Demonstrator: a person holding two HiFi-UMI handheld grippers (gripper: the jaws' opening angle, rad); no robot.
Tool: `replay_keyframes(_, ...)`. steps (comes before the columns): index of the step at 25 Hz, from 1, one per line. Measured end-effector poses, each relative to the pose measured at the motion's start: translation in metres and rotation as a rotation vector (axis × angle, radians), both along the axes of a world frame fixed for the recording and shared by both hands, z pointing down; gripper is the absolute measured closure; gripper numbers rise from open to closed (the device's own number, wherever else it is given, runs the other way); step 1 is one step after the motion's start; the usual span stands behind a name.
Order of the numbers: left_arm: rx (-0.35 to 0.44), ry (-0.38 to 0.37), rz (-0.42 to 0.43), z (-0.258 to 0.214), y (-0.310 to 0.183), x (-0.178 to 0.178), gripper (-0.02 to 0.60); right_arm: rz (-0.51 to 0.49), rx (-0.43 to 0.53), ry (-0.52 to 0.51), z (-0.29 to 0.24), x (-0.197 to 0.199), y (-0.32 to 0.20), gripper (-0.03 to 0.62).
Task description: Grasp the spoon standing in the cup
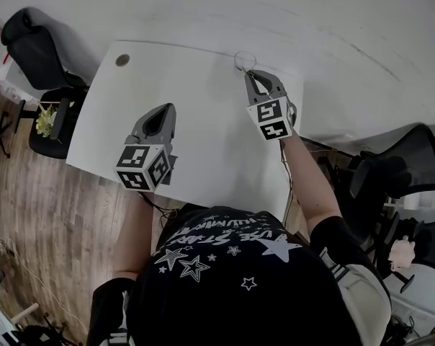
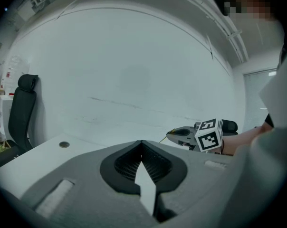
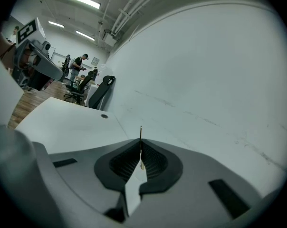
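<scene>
Right claw [image 1: 251, 75] is pressed shut on the thin gold-toned spoon [image 3: 140, 133]; the handle tip pokes up above the jaw tips. The spoon is at the clear glass cup [image 1: 244, 61], which stands at the far edge of the white surface [image 1: 203, 150], close to the white wall [image 1: 333, 20]. Can't tell if the spoon bowl is inside the cup.

Left claw [image 1: 167, 108] is pressed together, empty, over the near-left part and well apart from the cup.

Count: 1 cup, 1 spoon, 2 claws, 1 round grey grommet [image 1: 122, 60] at the far-left corner.

The wall blocks any move behind the cup. Open room runs left along the far edge to the grommet. Black office chairs stand off the left edge [image 1: 34, 45] and the right edge [image 1: 394, 171].
</scene>
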State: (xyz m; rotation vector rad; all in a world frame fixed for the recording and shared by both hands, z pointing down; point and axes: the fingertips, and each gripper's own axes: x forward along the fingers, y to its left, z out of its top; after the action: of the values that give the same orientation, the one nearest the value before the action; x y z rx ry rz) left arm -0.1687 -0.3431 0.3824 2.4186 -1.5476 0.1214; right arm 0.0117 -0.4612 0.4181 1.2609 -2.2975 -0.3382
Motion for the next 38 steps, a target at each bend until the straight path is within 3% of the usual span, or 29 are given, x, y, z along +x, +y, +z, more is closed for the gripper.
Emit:
replay_keyframes(11,0.001,-0.005,-0.075,-0.003,0.07,-0.005,0.574,-0.033,-0.015,-0.049,0.001,0.001,0.069,0.579)
replay_keyframes(25,-0.038,0.002,-0.123,0.016,0.156,0.028,0.574,-0.053,-0.098,-0.114,0.036,0.035,0.168,0.579)
replay_keyframes(38,-0.091,-0.007,-0.199,0.037,0.217,0.035,0.574,-0.105,-0.137,-0.191,0.048,0.041,0.219,0.579)
